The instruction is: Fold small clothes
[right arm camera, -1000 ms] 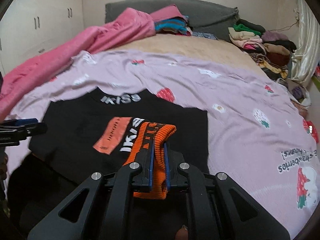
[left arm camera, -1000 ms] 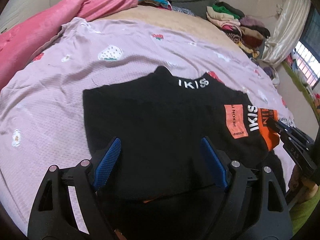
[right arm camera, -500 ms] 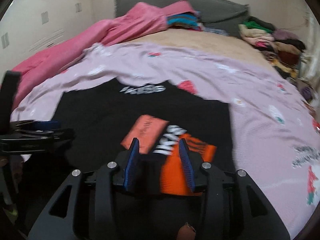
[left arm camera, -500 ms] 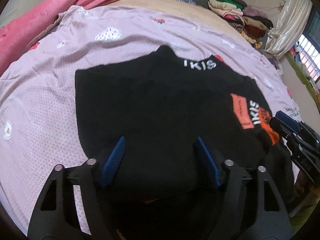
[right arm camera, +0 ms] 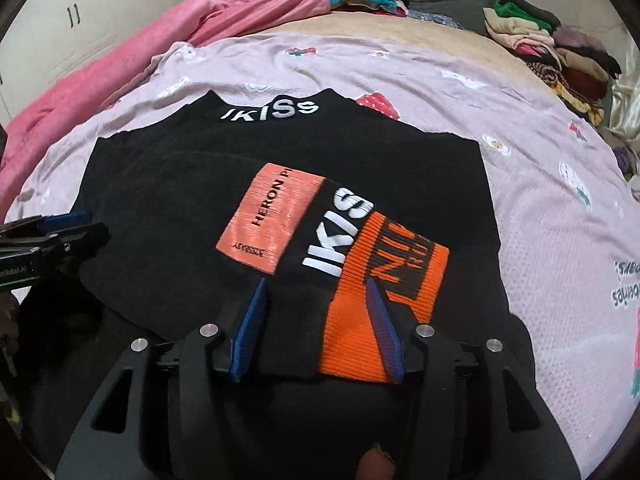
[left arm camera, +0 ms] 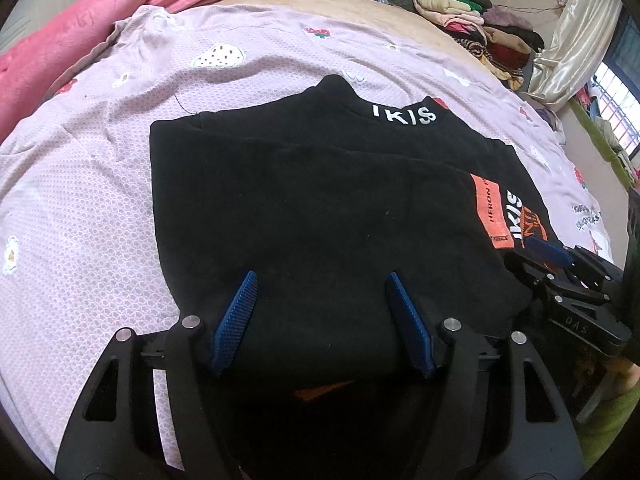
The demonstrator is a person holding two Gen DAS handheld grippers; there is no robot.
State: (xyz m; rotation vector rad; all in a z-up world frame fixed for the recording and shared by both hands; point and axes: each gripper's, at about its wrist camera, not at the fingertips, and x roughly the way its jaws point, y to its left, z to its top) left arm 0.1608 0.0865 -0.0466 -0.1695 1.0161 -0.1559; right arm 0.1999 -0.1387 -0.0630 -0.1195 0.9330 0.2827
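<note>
Black sweater (right arm camera: 168, 208), partly folded, flat on a lilac sheet (right arm camera: 552, 216).

Orange cuff (right arm camera: 384, 292) of the sleeve laid across its front. Right gripper (right arm camera: 316, 328): jaws opening, cuff lying loose between them. Left gripper (left arm camera: 320, 320): jaws apart over the near hem, gripping nothing. Pink blanket (right arm camera: 120, 64) and piled clothes (left arm camera: 480, 28) beyond.

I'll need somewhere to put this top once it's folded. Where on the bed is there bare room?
Free: the lilac sheet right of the black top, and the stretch between its collar and the tan blanket. Crowded: the pink blanket on the left and the clothes pile in the far right corner.
</note>
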